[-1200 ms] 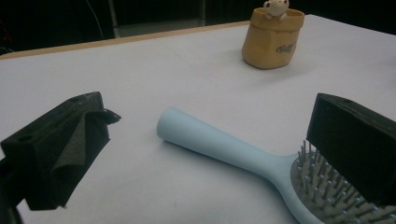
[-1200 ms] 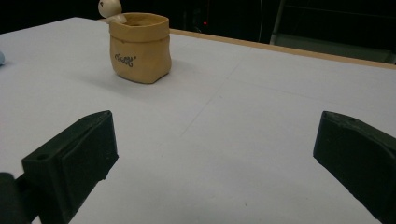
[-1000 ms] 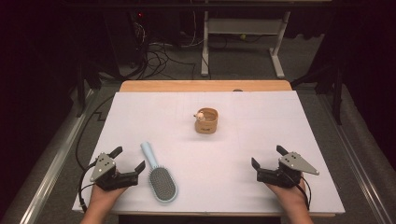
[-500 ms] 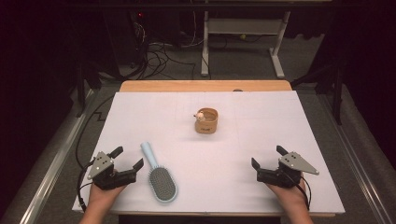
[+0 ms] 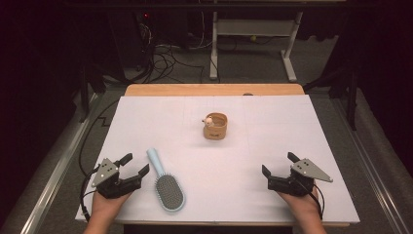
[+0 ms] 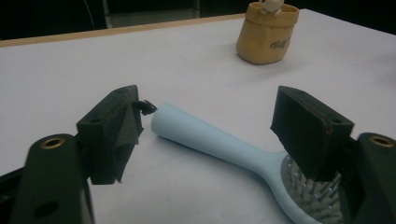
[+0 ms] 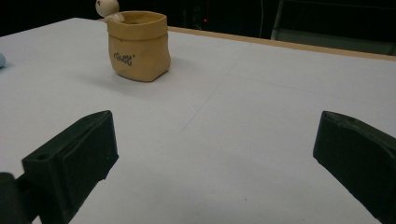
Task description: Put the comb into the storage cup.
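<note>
A light-blue hairbrush point(image 5: 165, 183) lies bristles up on the white table point(image 5: 272, 122), handle pointing away. My left gripper point(image 5: 136, 163) rests just left of it, open, with its jaws having just been closing. In the left gripper view point(image 6: 208, 109) the brush handle point(image 6: 210, 140) lies on the table between and beyond the jaws, untouched by the pads. My right gripper point(image 5: 277, 163) rests at the near right, open and holding nothing point(image 7: 215, 126). A small tan sack-shaped pot point(image 5: 215, 126) with a little figure on its rim stands mid-table point(image 6: 267, 32) point(image 7: 138, 44).
A wooden strip point(image 5: 214, 89) borders the table's far edge. Beyond it, a dark floor holds cables point(image 5: 165, 58) and a white metal stand point(image 5: 253, 34). Metal rails point(image 5: 58, 165) run along both sides of the table.
The left gripper's jaws have come a little closer together. Both hands, the brush and the pot have stayed in place.
</note>
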The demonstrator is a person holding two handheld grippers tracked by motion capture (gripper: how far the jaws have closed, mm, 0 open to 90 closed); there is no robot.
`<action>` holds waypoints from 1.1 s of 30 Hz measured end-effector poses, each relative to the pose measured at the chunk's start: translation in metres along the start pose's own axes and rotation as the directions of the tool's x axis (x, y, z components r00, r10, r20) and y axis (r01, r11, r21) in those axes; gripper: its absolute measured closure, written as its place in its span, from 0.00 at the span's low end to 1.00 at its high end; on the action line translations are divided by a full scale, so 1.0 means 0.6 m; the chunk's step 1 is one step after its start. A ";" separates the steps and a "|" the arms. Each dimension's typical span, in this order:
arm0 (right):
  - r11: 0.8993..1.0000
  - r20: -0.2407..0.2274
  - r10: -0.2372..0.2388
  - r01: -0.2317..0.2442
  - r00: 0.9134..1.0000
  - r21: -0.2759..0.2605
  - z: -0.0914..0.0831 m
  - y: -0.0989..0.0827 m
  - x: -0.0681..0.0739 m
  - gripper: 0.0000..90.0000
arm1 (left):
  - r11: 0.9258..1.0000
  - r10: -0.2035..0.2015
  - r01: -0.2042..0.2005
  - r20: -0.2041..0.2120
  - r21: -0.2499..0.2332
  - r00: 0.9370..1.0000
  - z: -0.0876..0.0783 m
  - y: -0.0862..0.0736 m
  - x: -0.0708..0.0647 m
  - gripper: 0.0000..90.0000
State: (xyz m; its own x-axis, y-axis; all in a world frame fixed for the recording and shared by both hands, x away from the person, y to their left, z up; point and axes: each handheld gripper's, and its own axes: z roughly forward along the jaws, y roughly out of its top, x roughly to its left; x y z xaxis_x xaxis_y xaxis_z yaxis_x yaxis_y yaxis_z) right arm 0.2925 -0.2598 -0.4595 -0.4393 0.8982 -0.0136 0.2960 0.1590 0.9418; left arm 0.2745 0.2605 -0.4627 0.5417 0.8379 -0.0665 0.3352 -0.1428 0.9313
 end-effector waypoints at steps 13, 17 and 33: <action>1.000 -0.001 0.004 -0.004 1.000 -0.002 -0.001 0.000 -0.001 0.01 | 0.996 0.048 -0.046 -0.022 0.081 0.999 0.009 -0.005 -0.003 0.41; 1.000 0.002 0.005 -0.005 1.000 -0.002 -0.001 0.000 -0.001 0.01 | 0.993 0.052 -0.049 -0.033 0.103 0.998 0.012 -0.006 -0.004 0.49; 1.000 0.006 0.014 -0.014 1.000 -0.009 -0.003 0.000 -0.002 0.02 | 0.965 0.068 -0.046 -0.075 0.259 0.995 0.028 0.001 -0.021 1.00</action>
State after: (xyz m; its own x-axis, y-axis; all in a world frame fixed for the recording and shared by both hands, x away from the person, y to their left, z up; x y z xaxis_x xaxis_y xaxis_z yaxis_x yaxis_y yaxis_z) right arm 0.2915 -0.2613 -0.4587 -0.4298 0.9029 -0.0025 0.2946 0.1428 0.9449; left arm 0.2807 0.2409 -0.4675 0.5036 0.8636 0.0243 0.4977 -0.3130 0.8089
